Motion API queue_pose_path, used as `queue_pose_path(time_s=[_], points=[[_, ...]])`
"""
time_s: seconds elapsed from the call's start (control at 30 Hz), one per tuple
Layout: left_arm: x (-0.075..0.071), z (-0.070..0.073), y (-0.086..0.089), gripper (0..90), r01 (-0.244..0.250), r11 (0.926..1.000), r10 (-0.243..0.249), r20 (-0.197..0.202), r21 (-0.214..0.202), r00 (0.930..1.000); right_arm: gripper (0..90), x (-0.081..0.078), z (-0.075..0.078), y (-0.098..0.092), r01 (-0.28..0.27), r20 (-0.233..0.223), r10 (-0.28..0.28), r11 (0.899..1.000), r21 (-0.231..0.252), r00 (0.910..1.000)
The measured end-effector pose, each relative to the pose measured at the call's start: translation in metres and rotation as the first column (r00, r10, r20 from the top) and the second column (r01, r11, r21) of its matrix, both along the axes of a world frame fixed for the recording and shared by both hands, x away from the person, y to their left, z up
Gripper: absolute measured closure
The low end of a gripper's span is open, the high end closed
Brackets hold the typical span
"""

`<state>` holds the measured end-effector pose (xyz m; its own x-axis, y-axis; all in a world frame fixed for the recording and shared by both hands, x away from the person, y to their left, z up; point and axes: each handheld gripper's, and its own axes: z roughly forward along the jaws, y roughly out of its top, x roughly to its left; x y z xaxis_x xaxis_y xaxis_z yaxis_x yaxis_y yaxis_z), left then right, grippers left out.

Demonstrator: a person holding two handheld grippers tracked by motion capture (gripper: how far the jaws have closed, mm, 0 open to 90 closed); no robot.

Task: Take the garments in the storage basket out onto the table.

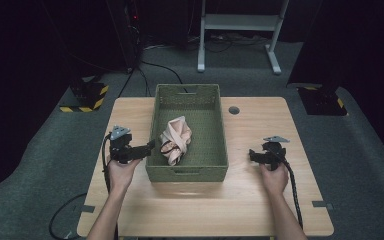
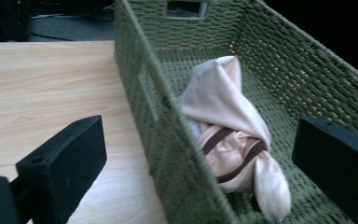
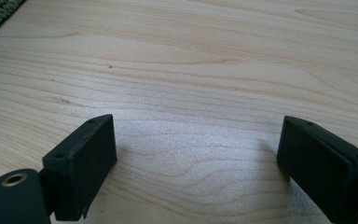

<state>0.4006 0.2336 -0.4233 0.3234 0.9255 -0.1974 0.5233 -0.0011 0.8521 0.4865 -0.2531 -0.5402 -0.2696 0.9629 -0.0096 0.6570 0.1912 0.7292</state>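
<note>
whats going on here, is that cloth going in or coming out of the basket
A person holds a gripper in each hand at a wooden table. The left gripper is open at the green woven basket, its jaws straddling the left wall near the bundled pink cloth lying inside. It is not gripping the cloth. The right gripper is open over bare wood, away from the basket. Which way the cloth is headed can't be told.
</note>
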Motion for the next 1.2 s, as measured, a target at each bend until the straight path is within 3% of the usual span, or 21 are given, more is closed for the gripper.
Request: queue_pose_path(time_s=[0.57, 1.07, 1.2], points=[[0.017, 0.007, -0.026, 5.6, 0.038, 0.9993, -0.038, -0.022, 0.001, 0.9990, 11.3, 0.000, 0.000, 0.000, -0.002, 0.001, 0.002, 1.000, 0.002, 1.0000], [0.034, 0.014, -0.053, 6.5, 0.075, 0.9968, -0.074, -0.038, 0.028, 0.9965, 11.3, 0.000, 0.000, 0.000, 0.000, 0.000, 0.000, 1.000, 0.001, 1.0000], [0.041, 0.012, -0.061, 6.9, 0.077, 0.9961, -0.074, -0.058, 0.043, 0.9955, 11.1, 0.000, 0.000, 0.000, 0.000, -0.001, 0.000, 1.000, 0.001, 1.0000]])
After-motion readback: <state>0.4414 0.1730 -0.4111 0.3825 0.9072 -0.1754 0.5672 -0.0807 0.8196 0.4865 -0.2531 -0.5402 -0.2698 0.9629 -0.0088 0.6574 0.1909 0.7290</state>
